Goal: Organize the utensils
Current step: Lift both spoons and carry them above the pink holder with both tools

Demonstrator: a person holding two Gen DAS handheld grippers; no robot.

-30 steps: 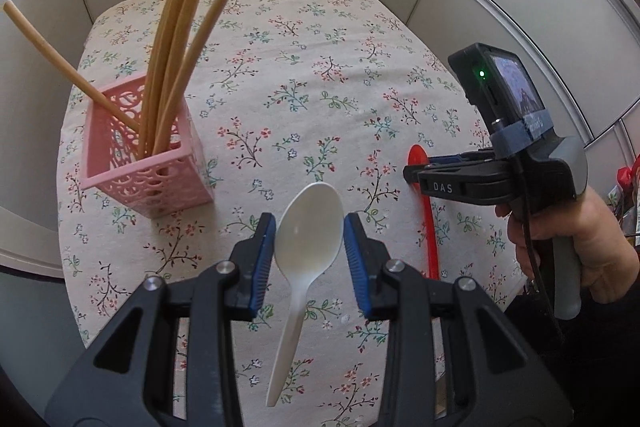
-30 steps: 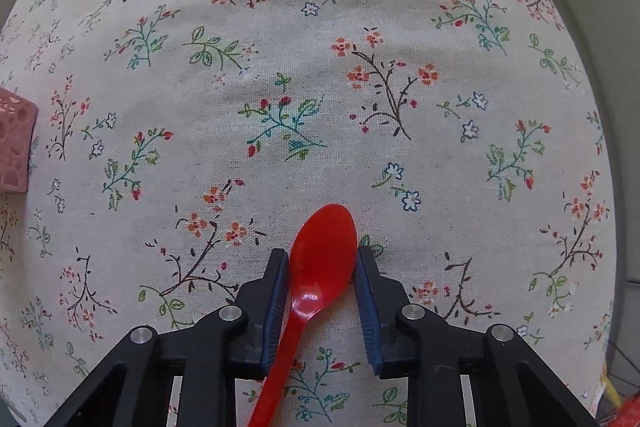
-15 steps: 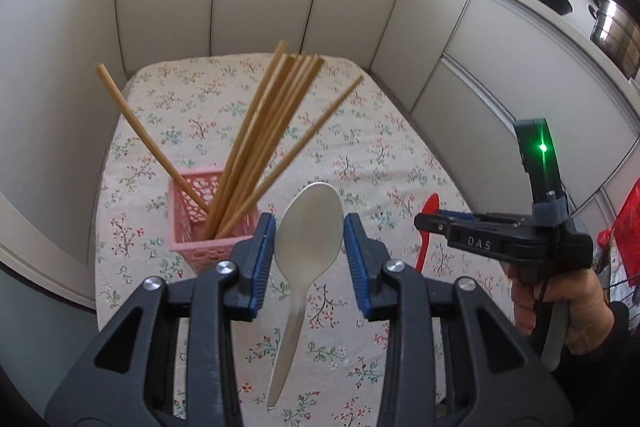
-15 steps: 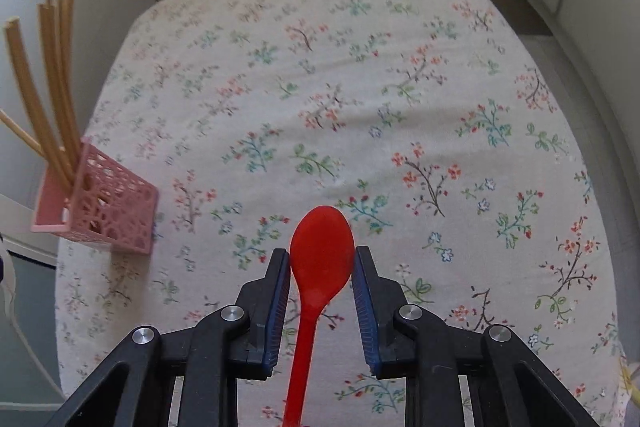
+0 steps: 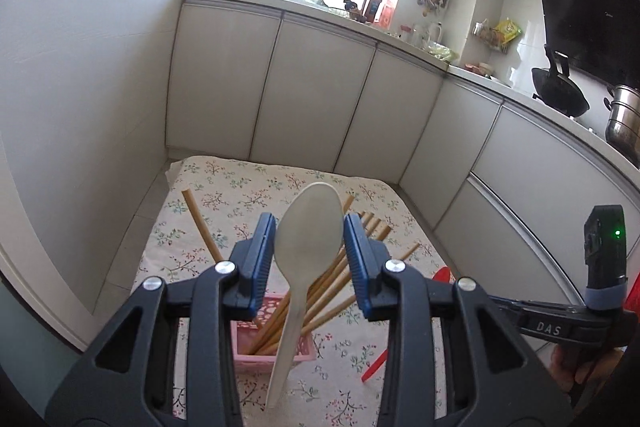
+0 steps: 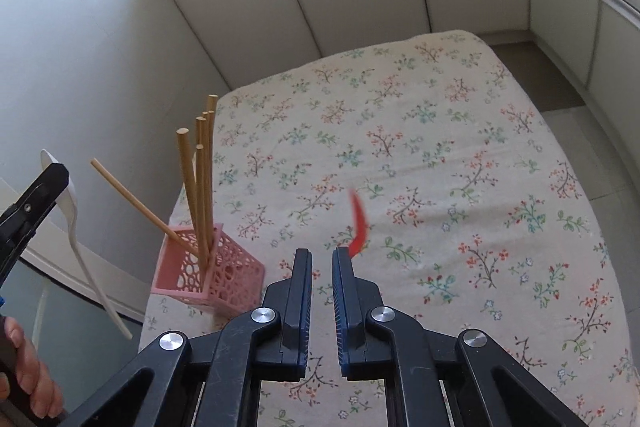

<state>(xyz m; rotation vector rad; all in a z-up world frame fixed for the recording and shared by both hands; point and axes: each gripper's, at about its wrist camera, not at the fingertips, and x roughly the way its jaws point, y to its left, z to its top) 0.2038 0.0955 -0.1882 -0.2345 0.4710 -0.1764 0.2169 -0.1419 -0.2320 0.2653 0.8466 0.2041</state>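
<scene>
just ahead, chopsticks (image 6: 202, 187) crowd the pink basket (image 6: 224, 283).

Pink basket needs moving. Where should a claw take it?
Pinch the near wall of the pink basket at its rim, from above: thin upright wall, open top. The chopsticks stand toward the far side, one slanting left, so that edge looks free.
</scene>
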